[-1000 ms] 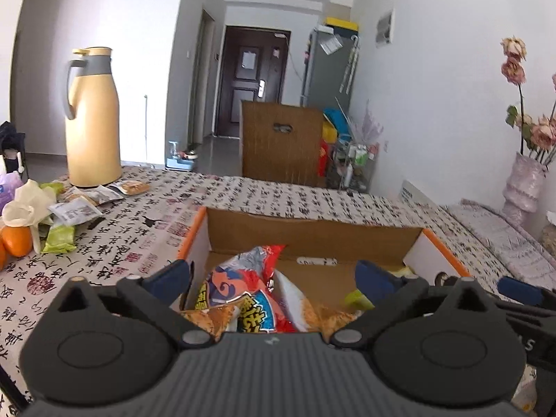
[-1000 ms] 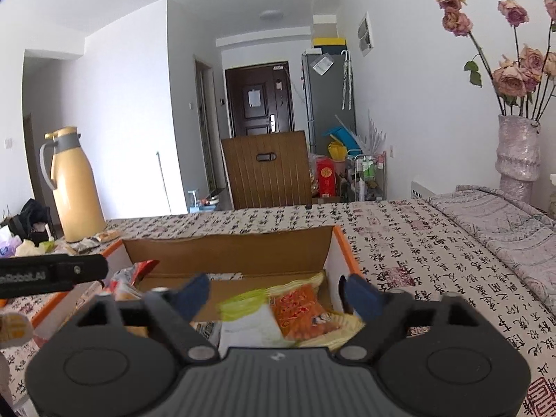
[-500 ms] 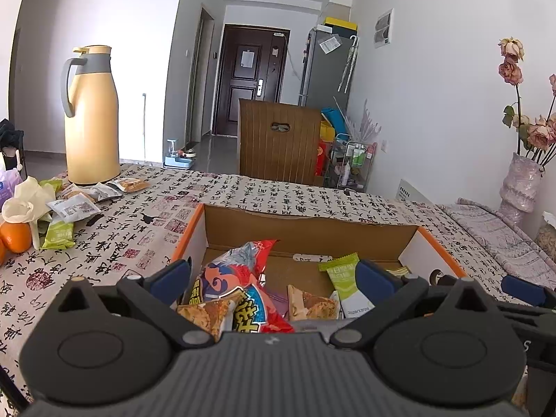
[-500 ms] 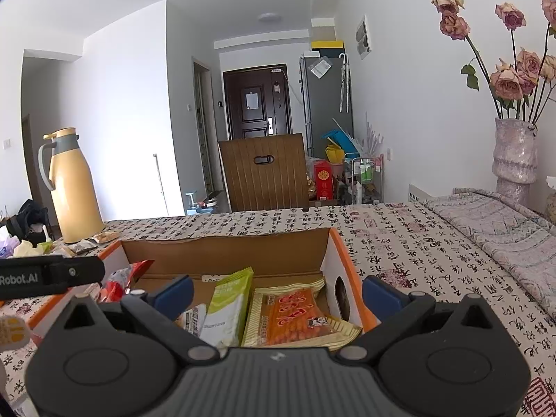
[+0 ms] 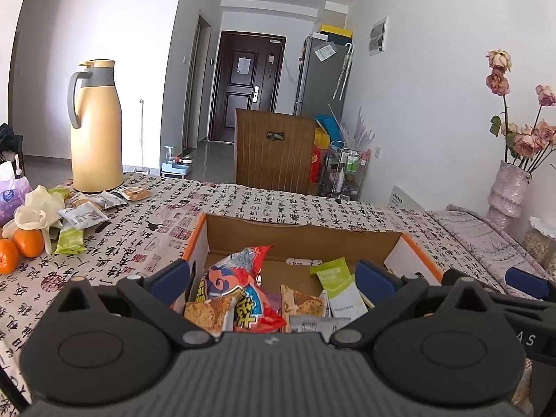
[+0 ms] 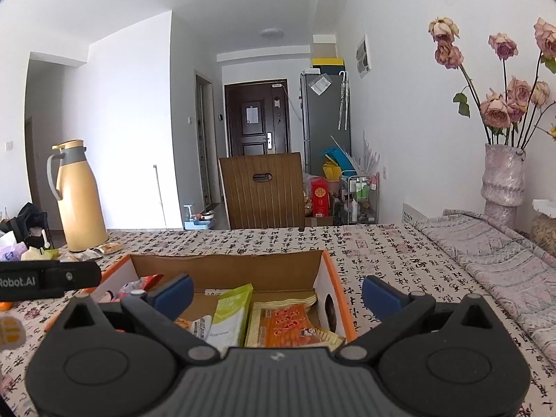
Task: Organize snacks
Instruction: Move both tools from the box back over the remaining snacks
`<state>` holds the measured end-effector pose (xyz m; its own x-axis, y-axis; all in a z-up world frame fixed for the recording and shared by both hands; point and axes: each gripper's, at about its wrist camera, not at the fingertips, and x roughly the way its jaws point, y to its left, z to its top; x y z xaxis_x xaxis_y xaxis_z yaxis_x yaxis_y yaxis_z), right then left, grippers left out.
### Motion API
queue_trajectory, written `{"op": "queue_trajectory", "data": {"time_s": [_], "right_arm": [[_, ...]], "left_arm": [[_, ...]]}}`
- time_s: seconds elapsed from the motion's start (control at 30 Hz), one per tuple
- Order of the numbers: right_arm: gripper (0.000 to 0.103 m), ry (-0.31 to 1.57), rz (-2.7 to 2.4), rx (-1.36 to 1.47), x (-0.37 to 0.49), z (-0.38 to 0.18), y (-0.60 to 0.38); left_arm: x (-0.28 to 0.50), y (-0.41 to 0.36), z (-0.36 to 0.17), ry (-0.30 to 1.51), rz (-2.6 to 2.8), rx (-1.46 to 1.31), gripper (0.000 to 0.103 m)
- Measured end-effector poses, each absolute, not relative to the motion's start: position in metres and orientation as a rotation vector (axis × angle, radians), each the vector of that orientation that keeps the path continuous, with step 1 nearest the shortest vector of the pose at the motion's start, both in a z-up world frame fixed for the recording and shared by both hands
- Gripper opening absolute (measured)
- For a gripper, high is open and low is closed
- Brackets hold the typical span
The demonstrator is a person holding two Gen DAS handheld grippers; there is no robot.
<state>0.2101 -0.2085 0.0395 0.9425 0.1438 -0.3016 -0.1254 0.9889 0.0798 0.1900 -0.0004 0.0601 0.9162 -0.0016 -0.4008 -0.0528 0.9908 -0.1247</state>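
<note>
Hovering both tongs, left (image 5: 272,276) and right (image 6: 278,292), spread and empty, over the box (image 5: 302,234); loose snack packets (image 5: 69,239) at ten o'clock on the desk (image 5: 264,205) look light, crinkly, slippery: I'd pinch a sealed edge.

Table (image 5: 271,205) w/ snack box (image 5: 302,232), flask (image 5: 95,128), oranges (image 5: 27,243), loose pkts (image 5: 81,213)

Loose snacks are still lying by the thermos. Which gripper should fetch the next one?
Left, probably. The left gripper is open, empty and nearer the loose snacks beside the thermos; the right gripper sits at the box's far side.
</note>
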Motion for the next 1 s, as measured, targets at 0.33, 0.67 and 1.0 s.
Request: {"op": "queue_trajectory", "data": {"time_s": [0.33,0.67,1.0], "right_arm": [[0.103,0.344,0.133,0.040,0.169,0.032,-0.213],[0.103,0.432,0.116,0.046,0.132,0.007,-0.221],[0.103,0.515,0.085,0.035,0.101,-0.022,-0.236]], "left_arm": [[0.152,0.008,0.052,0.435,0.034,-0.124,0.103],[0.120,0.023,0.023,0.512,0.052,-0.109,0.103],[0.101,0.032,-0.015,0.570,0.049,-0.105,0.103]]}}
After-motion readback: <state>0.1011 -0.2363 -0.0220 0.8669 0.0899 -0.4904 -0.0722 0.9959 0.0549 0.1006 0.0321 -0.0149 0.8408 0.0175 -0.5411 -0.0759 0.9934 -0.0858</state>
